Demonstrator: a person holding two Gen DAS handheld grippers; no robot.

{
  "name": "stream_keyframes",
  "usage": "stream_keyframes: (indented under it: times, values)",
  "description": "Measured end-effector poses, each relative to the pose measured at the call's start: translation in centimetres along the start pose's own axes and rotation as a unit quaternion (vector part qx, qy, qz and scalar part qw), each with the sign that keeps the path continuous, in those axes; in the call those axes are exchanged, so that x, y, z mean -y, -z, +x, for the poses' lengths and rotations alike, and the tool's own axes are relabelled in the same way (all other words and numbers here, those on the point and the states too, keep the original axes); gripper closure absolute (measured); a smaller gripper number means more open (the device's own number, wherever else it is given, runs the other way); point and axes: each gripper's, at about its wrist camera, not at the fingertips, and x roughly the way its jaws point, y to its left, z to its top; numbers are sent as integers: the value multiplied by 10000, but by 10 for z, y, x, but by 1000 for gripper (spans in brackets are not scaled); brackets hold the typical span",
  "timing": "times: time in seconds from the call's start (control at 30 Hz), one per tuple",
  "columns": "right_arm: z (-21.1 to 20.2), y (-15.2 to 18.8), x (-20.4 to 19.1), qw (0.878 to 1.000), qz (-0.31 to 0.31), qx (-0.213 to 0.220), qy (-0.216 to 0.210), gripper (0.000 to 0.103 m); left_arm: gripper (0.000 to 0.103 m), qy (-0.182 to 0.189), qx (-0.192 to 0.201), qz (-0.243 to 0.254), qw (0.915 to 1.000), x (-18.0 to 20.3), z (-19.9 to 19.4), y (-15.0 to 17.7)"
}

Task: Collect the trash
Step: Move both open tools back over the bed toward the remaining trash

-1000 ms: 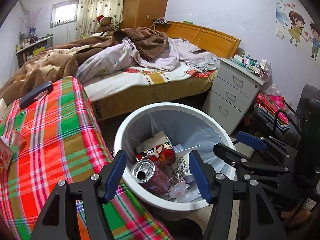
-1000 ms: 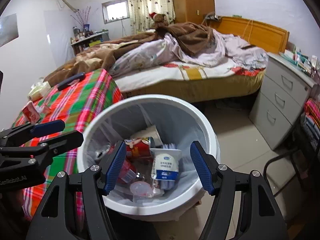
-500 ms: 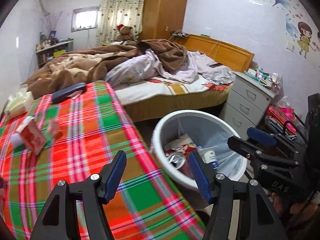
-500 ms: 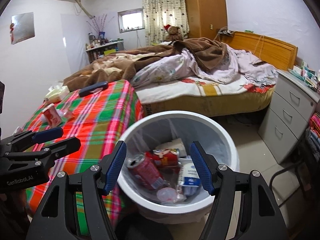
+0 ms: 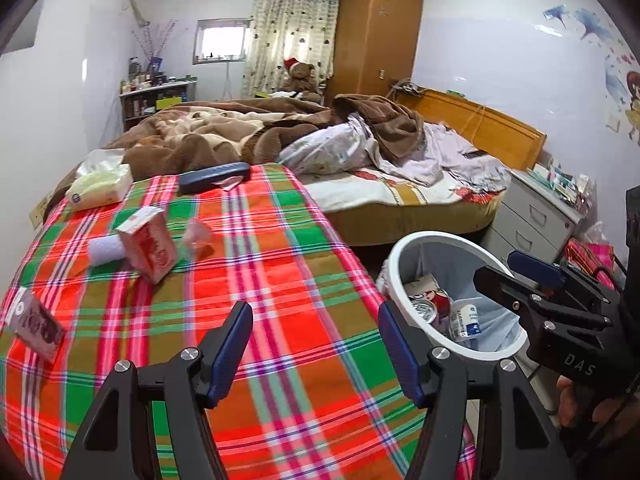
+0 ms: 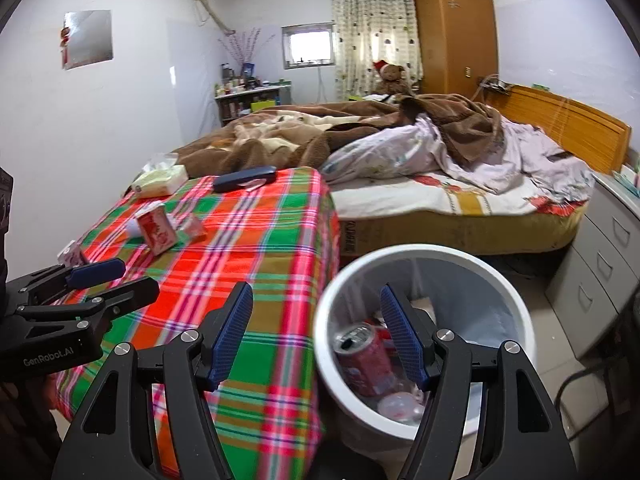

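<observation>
Plaid tablecloth [image 5: 280, 280] beside unmade bed [image 5: 400, 196]; white bin [image 6: 516, 292] alongside; left gripper [image 5: 316, 350], right gripper [image 6: 316, 334] agape, empty.

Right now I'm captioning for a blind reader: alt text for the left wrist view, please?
The open left gripper hovers empty over a plaid tablecloth strewn with a red carton and tissue pack. A white bin holding cans stands to its right.

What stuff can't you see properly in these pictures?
- Bottom of the white bin, right wrist view: the right tool and a red can cover it.
- Small pink pack, left wrist view: print too small to read.
- Nightstand, right wrist view: cut off by the edge.
</observation>
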Motion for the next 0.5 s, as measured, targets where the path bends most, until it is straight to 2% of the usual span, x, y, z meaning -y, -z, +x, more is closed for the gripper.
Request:
stream_keyframes:
  times: [0.27,0.5]
  values:
    - [21,-9,-25,9990,-170,-67,-414,35,38,-458,51,-300,9985,-43,-10,5]
    - [48,-14,-50,9967,-355,-243,-685,35,38,-1078,98,-640,9921,-92,-15,11]
